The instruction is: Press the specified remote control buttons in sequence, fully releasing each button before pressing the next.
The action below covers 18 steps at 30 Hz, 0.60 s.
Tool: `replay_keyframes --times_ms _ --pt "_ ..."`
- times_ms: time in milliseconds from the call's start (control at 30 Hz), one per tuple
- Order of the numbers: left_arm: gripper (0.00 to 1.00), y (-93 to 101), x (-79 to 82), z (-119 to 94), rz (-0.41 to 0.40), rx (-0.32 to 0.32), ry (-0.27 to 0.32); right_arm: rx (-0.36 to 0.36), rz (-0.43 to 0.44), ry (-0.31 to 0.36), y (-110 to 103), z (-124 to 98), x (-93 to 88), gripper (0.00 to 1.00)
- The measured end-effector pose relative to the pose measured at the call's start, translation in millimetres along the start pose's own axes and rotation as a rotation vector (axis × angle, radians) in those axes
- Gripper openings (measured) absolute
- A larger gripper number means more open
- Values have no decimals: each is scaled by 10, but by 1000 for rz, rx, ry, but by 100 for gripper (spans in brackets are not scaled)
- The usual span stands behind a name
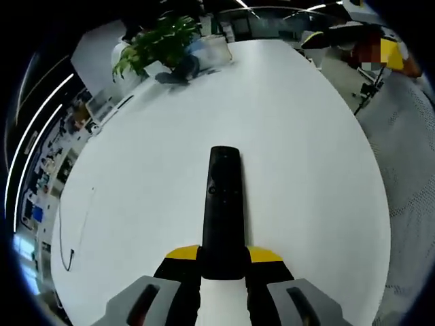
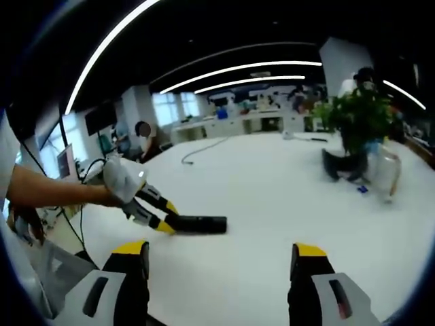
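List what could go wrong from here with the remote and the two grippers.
1. The left gripper clamps only the near end of the black remote, which juts out far; a button press may lever it loose.
2. The right gripper stands open and apart from the remote; its broad jaws could hit neighbouring buttons.
3. A loose cable lies on the white table and could snag a moving hand.

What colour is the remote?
Black. The remote shows best in the left gripper view, held between the left gripper fingers.
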<state>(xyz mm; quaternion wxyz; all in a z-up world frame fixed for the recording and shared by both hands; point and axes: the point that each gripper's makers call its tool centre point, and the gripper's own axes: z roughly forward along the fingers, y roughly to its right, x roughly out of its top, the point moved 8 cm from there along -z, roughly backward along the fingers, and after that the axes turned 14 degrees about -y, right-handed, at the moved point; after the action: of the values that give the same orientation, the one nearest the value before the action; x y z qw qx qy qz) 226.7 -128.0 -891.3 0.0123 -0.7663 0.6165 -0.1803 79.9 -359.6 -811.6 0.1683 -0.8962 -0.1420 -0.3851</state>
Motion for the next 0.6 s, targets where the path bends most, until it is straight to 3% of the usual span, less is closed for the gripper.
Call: replay_keyframes --times_ms 333,600 --pt "23 -322 74 108 20 68 -42 -5 17 1 32 -10 -3 83" --pt "23 -529 133 175 56 73 -74 1 33 -3 49 -11 -17 81"
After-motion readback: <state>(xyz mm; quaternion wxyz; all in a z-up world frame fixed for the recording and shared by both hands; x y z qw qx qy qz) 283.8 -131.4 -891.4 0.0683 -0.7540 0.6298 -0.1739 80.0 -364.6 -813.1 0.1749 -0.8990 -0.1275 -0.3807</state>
